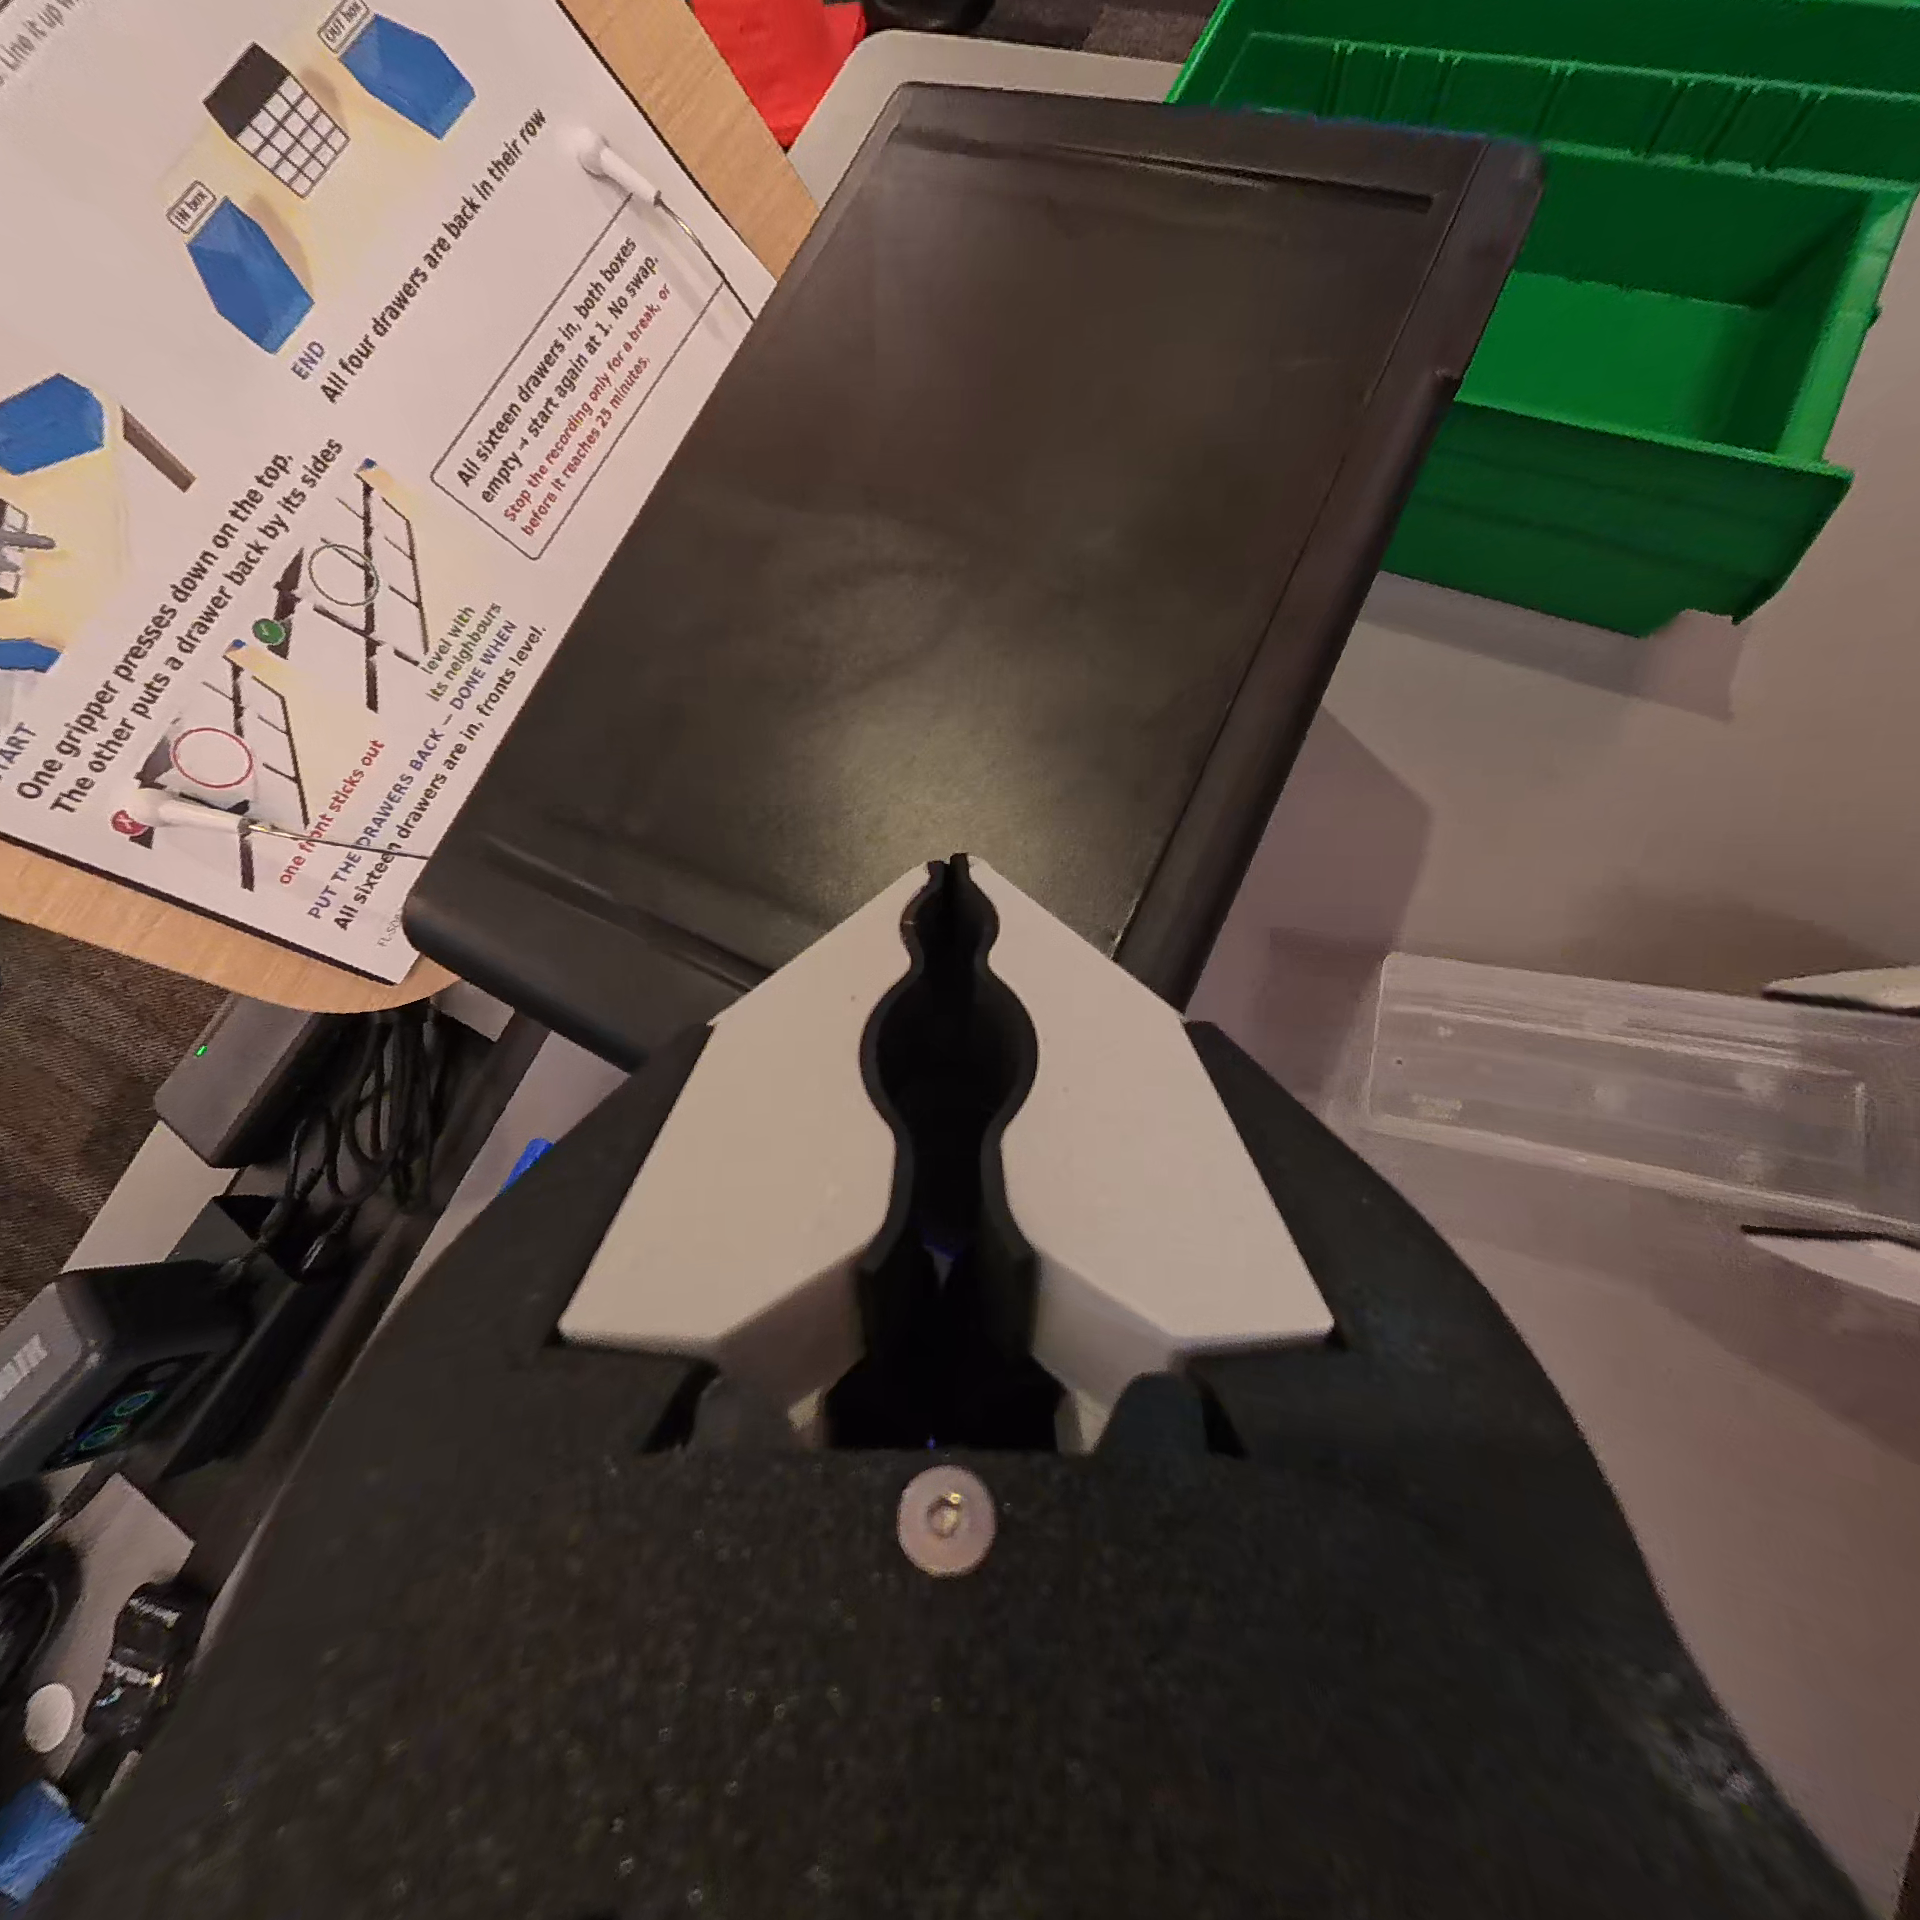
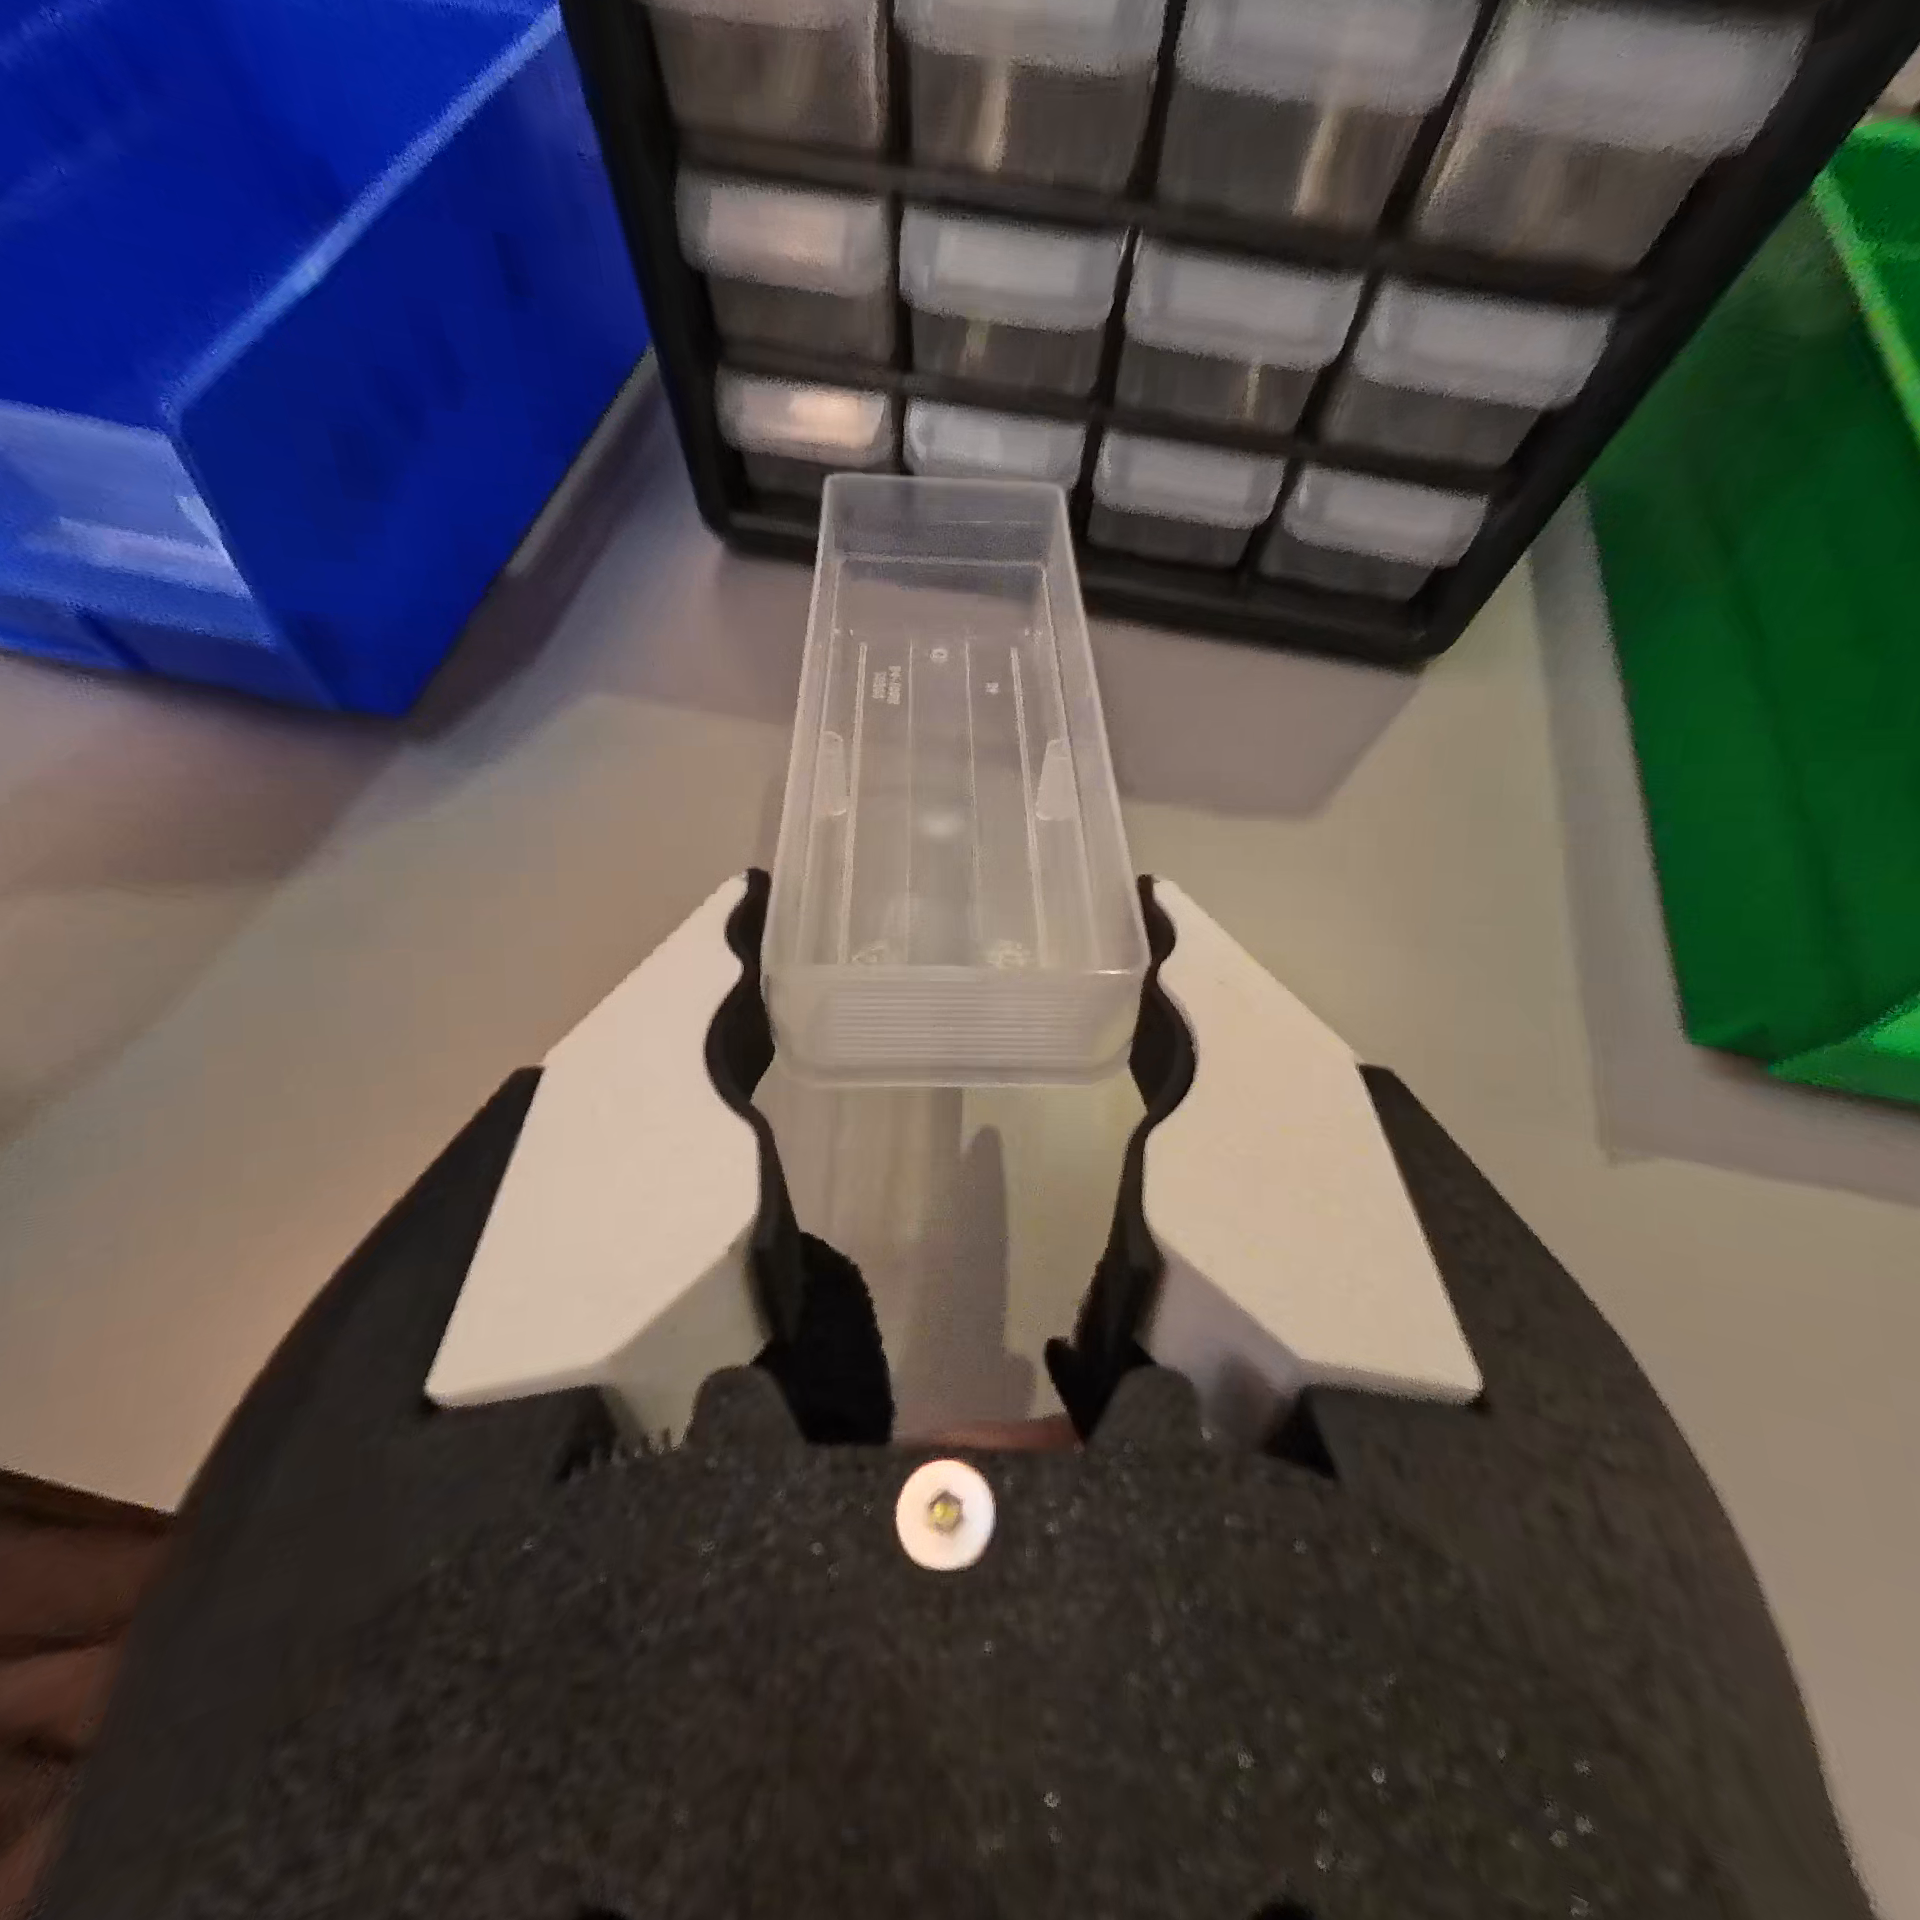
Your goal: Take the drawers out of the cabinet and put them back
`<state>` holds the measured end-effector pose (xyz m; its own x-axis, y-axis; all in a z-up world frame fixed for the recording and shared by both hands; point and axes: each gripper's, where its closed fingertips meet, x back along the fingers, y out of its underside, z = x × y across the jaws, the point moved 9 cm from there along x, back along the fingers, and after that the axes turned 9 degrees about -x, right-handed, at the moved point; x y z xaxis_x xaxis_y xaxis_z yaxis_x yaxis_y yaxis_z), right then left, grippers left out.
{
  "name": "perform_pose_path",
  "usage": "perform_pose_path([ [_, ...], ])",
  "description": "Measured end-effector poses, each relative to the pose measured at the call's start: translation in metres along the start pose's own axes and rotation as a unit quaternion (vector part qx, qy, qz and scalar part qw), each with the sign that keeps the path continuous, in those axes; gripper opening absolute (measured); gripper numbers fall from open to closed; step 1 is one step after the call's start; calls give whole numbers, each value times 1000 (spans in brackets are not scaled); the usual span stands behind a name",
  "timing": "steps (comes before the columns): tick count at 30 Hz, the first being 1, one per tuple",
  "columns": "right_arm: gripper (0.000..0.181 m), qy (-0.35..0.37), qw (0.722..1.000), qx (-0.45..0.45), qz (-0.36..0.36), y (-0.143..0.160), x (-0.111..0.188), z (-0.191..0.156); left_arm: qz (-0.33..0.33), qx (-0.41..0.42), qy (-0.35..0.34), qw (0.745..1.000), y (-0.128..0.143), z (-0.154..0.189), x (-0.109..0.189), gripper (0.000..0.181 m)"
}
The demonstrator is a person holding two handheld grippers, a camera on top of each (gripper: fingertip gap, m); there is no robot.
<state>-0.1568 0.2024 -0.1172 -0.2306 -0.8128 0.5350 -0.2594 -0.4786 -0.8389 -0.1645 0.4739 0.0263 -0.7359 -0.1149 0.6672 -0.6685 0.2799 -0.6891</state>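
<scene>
Clear plastic drawer [image 2: 951, 790] is gripped by the jaws of your right gripper [image 2: 948, 914] before the cabinet [image 2: 1143, 281]; your left gripper [image 1: 954, 868] has jaws closed above the cabinet top.

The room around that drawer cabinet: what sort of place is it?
Probably an office or lab data-recording station: a printed instruction sheet on a wooden tabletop, a black drawer cabinet between blue and green bins.

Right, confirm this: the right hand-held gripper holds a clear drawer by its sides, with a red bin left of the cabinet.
Not quite: the bin left of the cabinet is blue, as the right wrist view shows. The right hand-held gripper does hold the clear drawer by its sides.
</scene>
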Motion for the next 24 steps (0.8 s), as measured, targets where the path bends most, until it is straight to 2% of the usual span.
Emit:
perform_pose_path([
  [4, 69, 19, 999, 0, 36, -39, 7, -4, 2, -3, -1, 1000, 0, 0, 0, 0],
  [10, 68, 31, 997, -22, 70, -84, -6, -12, 12, 2, 11, 1000, 2, -2, 0, 0],
  [24, 67, 37, 991, -36, 125, -110, 2, -24, 9, -3, 5, 1000, 1, -1, 0, 0],
])
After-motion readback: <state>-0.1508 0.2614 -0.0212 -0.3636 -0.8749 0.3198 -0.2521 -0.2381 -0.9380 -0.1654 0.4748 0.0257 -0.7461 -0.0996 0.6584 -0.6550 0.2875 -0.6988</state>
